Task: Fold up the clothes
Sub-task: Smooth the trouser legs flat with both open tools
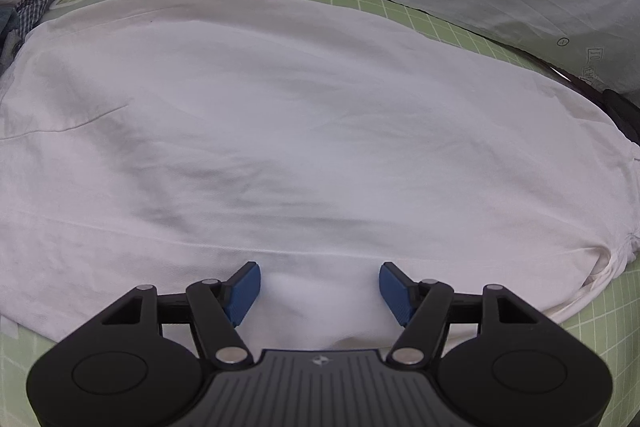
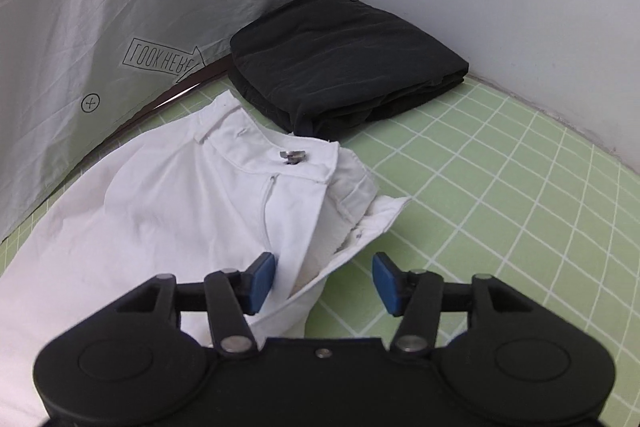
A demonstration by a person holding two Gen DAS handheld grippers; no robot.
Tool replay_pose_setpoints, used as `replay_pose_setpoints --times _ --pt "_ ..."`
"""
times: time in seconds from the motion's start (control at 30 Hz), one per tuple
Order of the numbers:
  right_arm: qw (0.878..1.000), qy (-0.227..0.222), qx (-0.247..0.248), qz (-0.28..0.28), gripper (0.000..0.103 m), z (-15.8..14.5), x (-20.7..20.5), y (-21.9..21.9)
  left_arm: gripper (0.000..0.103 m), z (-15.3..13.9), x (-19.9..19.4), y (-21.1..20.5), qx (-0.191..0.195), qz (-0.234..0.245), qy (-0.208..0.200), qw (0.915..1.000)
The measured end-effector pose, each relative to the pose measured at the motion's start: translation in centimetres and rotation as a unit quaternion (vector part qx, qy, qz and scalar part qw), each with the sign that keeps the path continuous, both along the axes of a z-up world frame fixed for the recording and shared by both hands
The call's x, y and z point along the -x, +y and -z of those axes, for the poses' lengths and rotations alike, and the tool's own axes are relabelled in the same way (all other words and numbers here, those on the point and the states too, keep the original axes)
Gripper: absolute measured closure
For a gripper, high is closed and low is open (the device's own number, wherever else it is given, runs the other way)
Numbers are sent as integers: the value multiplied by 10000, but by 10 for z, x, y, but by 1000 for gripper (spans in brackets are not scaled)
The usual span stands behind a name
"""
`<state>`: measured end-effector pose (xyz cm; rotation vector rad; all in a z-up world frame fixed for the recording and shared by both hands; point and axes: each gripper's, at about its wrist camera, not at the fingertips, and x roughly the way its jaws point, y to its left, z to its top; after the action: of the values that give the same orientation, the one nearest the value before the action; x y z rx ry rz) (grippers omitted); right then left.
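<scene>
Right wrist view: white pants [image 2: 168,211] on our green mat [image 2: 500,195].
Our right gripper [image 2: 323,281] and left gripper [image 1: 320,287] both gape, holding nothing; folded black clothes [image 2: 344,63] lie behind.

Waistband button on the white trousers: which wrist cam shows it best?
Right wrist view. The metal button sits in plain sight on the waistband of the white trousers, beyond the open right gripper. The left wrist view shows only plain white cloth ahead of the open left gripper; no button is visible there.
</scene>
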<state>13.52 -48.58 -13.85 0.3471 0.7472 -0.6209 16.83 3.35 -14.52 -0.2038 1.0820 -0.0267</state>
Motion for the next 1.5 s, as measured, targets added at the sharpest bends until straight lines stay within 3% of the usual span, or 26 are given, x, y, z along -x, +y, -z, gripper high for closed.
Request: replay_pose_setpoints --times 0.03,0.07,0.13,0.3,0.47,0.67,0.8,0.97,1.13,1.37,1.43,1.5 --pt "9998 11 182 -121 33 -5 2 6 36 -4 5 3 -48 -53 -64 10000" --pt "9990 -5 360 -282 15 -10 4 15 36 -7 11 8 -68 -132 -121 9998" --pt "9956 -37 716 -607 0 -18 10 33 36 -15 24 24 -40 -381 -218 9990" --pt "9812 38 1120 -1572 0 -25 18 100 35 -21 65 79 135 -1331 -387 9903" --pt "9703 89 810 -2278 0 -15 28 167 35 -19 105 135 193 -2114 -456 9762" --pt "9580 186 787 -2751 0 -6 50 235 35 -13 134 195 -3 -2645 -485 9632" --pt "9589 285 839 -2695 0 -3 60 257 29 -5 137 227 -200 -2756 -445 9600" --pt "9640 360 908 -2473 0 -6 59 271 29 3 131 256 -103 -2797 -479 9588" --pt "9666 475 976 -2322 0 -6 52 283 23 12 112 271 -124 -2682 -565 9616" --pt "9578 716 1133 -2543 0 -5 49 305 19 23 92 276 -315 -2391 -640 9684" --pt "9549 756 1165 -2624 0 -3 48 310 20 24 89 273 -390 -2321 -711 9693" --pt "9519 801 1162 -2719 0 -1 45 315 34 24 86 267 -549 -2203 -786 9707"
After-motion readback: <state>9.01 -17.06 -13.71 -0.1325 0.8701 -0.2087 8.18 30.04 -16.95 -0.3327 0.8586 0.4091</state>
